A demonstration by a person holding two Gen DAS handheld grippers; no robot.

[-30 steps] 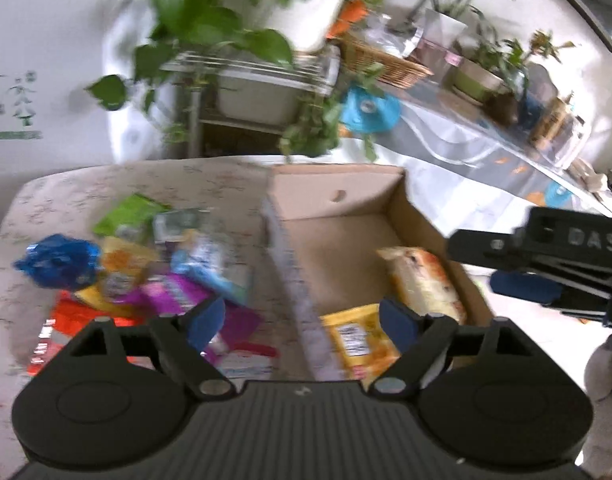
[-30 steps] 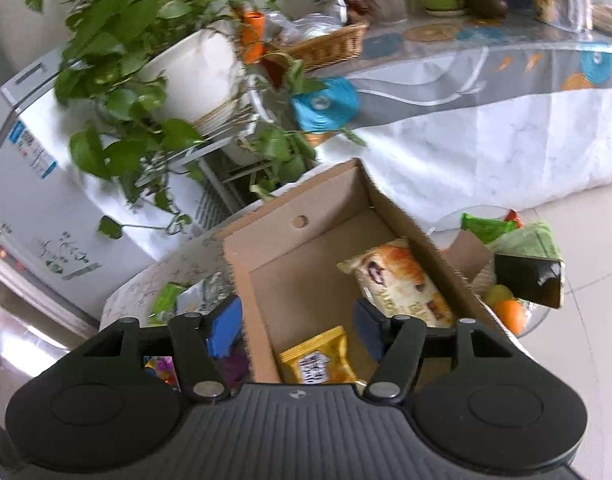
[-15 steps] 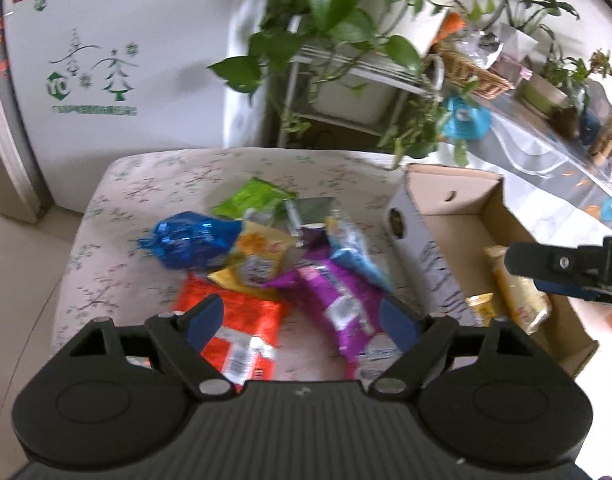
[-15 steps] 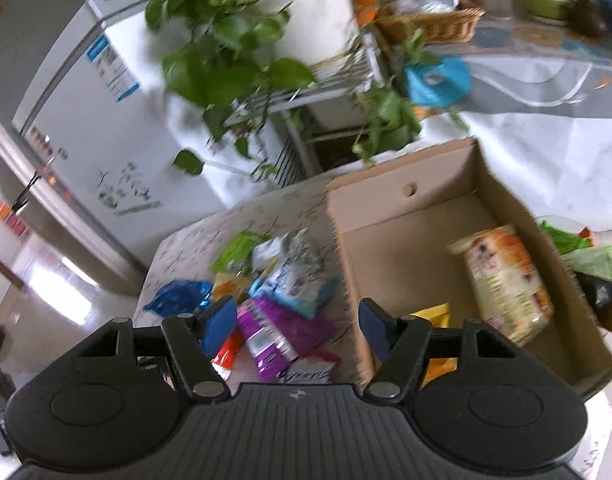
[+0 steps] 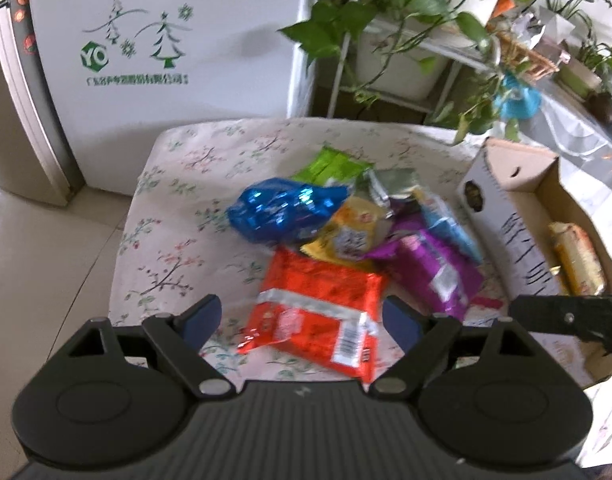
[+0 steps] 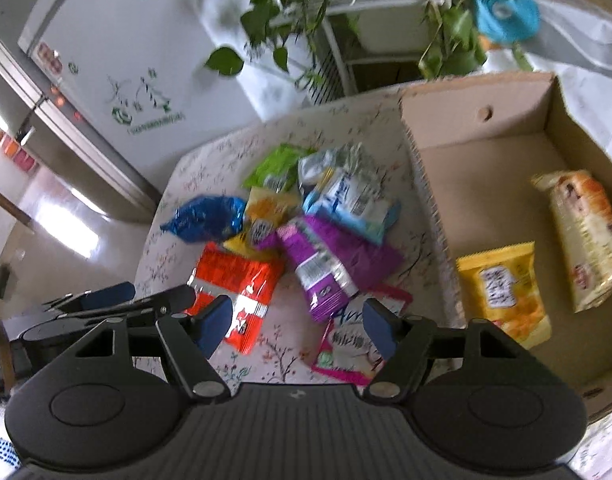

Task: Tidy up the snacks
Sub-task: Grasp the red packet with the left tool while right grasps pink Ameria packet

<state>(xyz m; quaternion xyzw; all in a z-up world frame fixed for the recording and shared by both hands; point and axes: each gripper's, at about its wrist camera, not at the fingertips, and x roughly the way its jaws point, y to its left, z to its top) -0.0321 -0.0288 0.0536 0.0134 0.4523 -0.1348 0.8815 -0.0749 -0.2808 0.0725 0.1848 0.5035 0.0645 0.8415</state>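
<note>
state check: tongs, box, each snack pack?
left tongs: open, empty
right tongs: open, empty
cardboard box: open-topped, two packs inside
yellow pack: flat in box
bread pack: in box
red pack: on table
purple pack: on table, in pile
blue pack: on table

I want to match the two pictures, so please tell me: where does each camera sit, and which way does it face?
Left wrist: sits on the open left gripper, looking down at the red foil snack packet on the floral tablecloth; the other gripper's dark bar shows at right.
Right wrist: sits on the open right gripper, facing the snack pile and the brown cardboard box; the left gripper shows at lower left.
Shared: red packet, shiny blue bag, box.
</note>
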